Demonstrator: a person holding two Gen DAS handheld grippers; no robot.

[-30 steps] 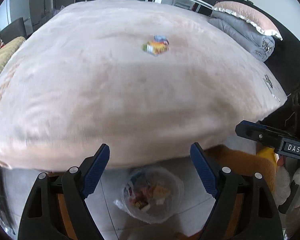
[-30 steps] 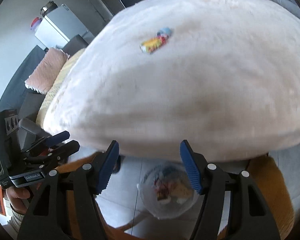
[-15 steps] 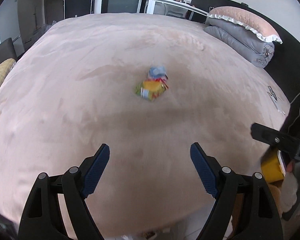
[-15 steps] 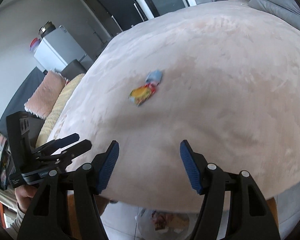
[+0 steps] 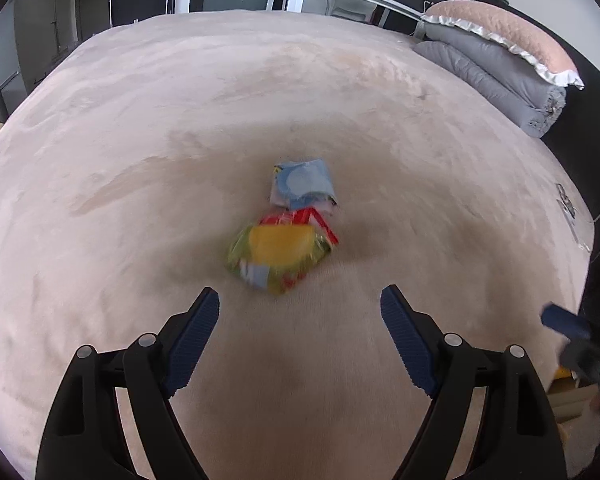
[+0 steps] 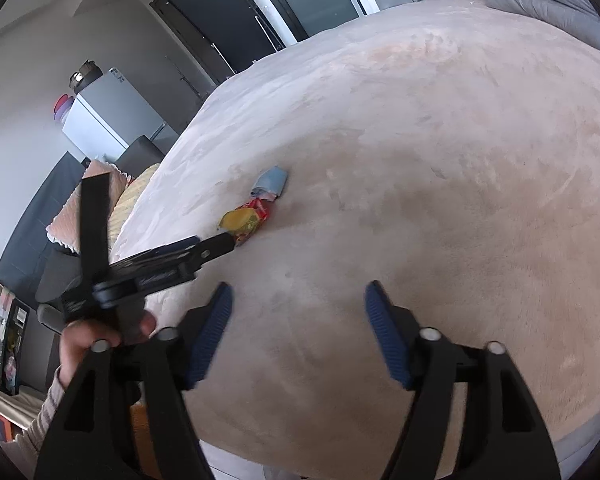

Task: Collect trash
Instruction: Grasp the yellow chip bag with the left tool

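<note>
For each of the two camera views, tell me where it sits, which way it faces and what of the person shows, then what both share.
Left wrist view: sits on the left gripper, looking forward over the pinkish plush bed cover at the yellow-green snack wrapper and light blue wrapper; both its own fingers show, spread.
Right wrist view: sits on the right gripper, facing across the cover from further right; its own spread fingers show, plus the person's left hand.
Shared: both wrappers, the cover, and each view catches the other gripper.
</note>
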